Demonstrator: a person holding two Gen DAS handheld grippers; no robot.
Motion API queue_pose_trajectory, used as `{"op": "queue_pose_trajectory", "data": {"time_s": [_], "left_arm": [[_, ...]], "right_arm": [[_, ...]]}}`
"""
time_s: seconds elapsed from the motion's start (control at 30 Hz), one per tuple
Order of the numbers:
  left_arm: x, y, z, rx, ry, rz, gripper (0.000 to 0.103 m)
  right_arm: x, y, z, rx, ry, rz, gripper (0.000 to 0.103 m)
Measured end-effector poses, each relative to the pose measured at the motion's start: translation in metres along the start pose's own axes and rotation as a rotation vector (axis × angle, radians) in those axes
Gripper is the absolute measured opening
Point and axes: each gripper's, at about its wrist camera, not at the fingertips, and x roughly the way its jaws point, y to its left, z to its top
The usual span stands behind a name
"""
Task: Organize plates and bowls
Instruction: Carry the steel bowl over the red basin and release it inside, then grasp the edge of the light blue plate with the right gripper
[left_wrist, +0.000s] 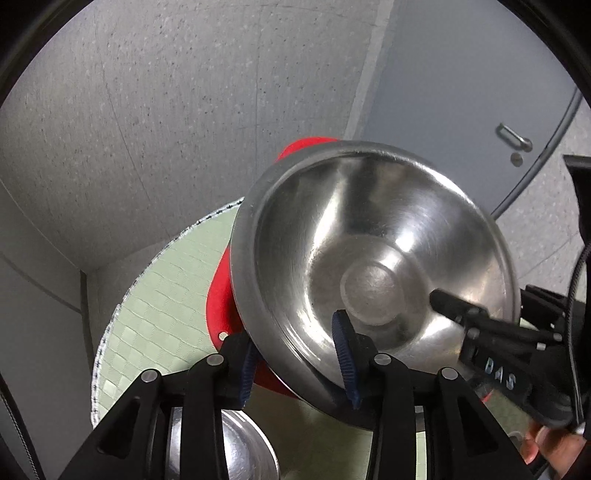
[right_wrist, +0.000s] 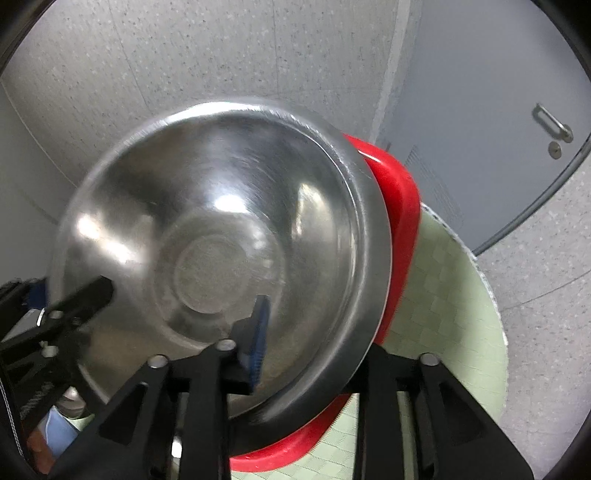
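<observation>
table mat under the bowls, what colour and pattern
Pale green checked weave, the mat has a white stitched edge; clearest in the left wrist view.

The only readable text is showing in the left wrist view: pale letters "DAS" are standing on the black body of the right gripper (left_wrist: 439, 299), at the right edge of the picture. In the right wrist view no letters or numbers are showing.

steel bowls: 2 — large bowl (left_wrist: 373, 266), second bowl (left_wrist: 240, 446) | red plate (right_wrist: 397, 206): 1 | green mat (left_wrist: 159, 295): 1 | grippers: 2 — left gripper (left_wrist: 295, 365), right gripper (right_wrist: 314, 354)
</observation>
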Motion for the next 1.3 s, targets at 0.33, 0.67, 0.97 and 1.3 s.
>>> {"op": "queue_pose_trajectory", "data": {"time_s": [0.33, 0.67, 0.97, 1.3], "left_arm": [[-0.012, 0.01, 0.0, -0.009, -0.004, -0.058, 0.057], [-0.06, 0.035, -0.031, 0.009, -0.091, -0.029, 0.088], [-0.123, 0.085, -0.133, 0.081, -0.169, -0.002, 0.094], [-0.16, 0.147, -0.243, 0.076, -0.121, 0.0, 0.094]], "right_arm": [[-0.007, 0.007, 0.001, 0.019, -0.018, 0.063, 0.073], [-0.057, 0.001, -0.021, 0.075, -0.12, -0.011, 0.091], [-0.119, 0.038, -0.094, 0.067, -0.198, 0.012, 0.092], [-0.087, 0.093, -0.178, 0.079, -0.028, 0.103, 0.093]]}}
